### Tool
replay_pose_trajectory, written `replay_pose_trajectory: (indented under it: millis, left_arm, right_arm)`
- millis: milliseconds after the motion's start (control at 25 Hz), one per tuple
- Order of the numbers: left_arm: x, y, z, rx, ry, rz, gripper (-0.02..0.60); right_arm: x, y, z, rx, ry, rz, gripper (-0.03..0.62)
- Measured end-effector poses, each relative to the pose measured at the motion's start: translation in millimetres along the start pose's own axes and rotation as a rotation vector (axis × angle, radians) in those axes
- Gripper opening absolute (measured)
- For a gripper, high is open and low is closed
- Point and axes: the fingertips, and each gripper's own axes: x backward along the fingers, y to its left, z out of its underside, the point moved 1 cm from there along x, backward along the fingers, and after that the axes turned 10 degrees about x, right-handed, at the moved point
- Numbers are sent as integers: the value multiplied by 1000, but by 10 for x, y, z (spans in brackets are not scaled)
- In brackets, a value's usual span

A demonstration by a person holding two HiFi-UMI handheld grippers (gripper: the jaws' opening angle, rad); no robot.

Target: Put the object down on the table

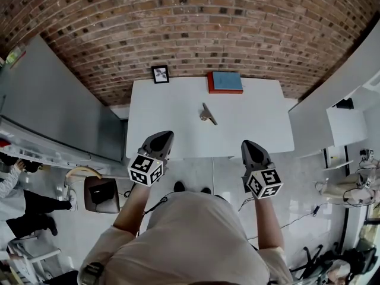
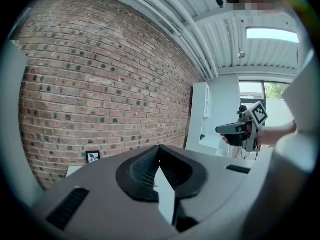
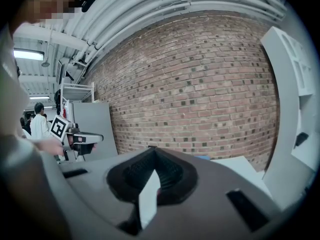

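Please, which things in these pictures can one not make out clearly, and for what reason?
1. Small object on the table: too small in the head view to name. In their own views, the left gripper and right gripper block it with their claws.
2. Framed picture: its image is too small in the head and left gripper views.
3. Red and blue flat thing: book or folder, cannot tell.

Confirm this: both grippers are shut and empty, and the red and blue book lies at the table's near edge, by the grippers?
No: the head view shows the book at the table's far edge, by the brick wall. The left gripper and right gripper are shut and empty.
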Motion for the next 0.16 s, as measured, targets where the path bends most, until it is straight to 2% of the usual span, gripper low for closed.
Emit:
replay_pose_trajectory:
  millis: [160]
  left_arm:
    - [-27, -19, -2, 1, -2, 1, -6]
  right_arm:
    - [3, -29, 2, 0, -3, 1, 3]
